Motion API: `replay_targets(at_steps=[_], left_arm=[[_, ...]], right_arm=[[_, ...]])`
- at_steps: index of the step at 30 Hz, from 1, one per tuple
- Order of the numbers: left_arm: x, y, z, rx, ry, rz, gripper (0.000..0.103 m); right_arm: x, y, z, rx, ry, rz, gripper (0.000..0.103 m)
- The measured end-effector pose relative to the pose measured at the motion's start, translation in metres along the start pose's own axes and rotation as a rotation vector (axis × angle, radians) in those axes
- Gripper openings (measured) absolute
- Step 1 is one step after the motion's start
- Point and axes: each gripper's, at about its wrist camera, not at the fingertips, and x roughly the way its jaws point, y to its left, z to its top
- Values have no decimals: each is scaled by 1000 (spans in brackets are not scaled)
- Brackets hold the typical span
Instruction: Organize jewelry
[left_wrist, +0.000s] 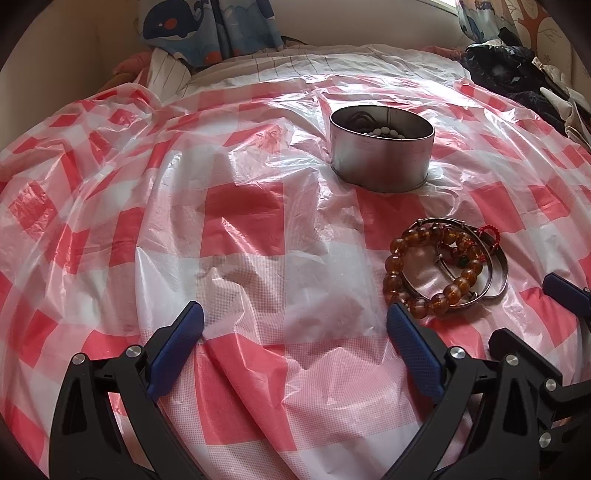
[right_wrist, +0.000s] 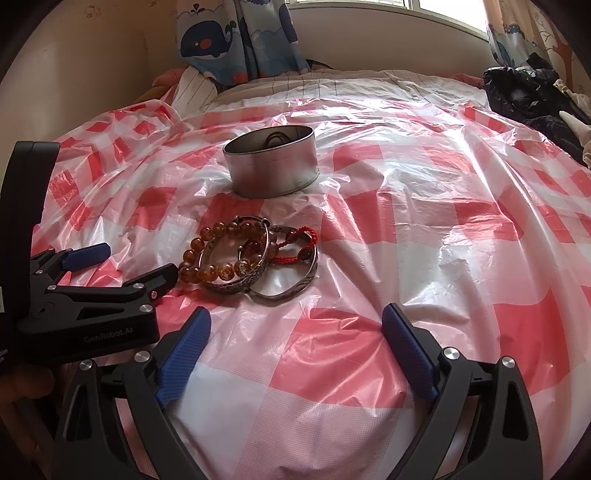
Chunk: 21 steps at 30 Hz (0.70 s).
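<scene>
Left gripper (left_wrist: 295, 314): fingers spread wide, nothing between. Right gripper (right_wrist: 295, 317): fingers spread, empty. Amber bead bracelet (left_wrist: 413, 280), silver bangles (right_wrist: 258, 284), red cord bracelet (right_wrist: 295, 243): one heap on red-checked plastic sheet (right_wrist: 424, 221), near metal tin (left_wrist: 382, 155). Tin holds white beads (left_wrist: 380, 132).

You have a bed (right_wrist: 369, 79) under a red-checked plastic sheet (right_wrist: 424, 229); on it stand 1 metal tin (right_wrist: 273, 173) and, nearby, a pile of bracelets (right_wrist: 251, 258).
</scene>
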Motion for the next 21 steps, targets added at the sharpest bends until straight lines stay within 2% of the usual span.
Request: replay_targets(at_steps=[21], left_arm=[[1,0,0,1,1,1,95]], right_arm=[[-1,1,0,0,-1,-1,91]])
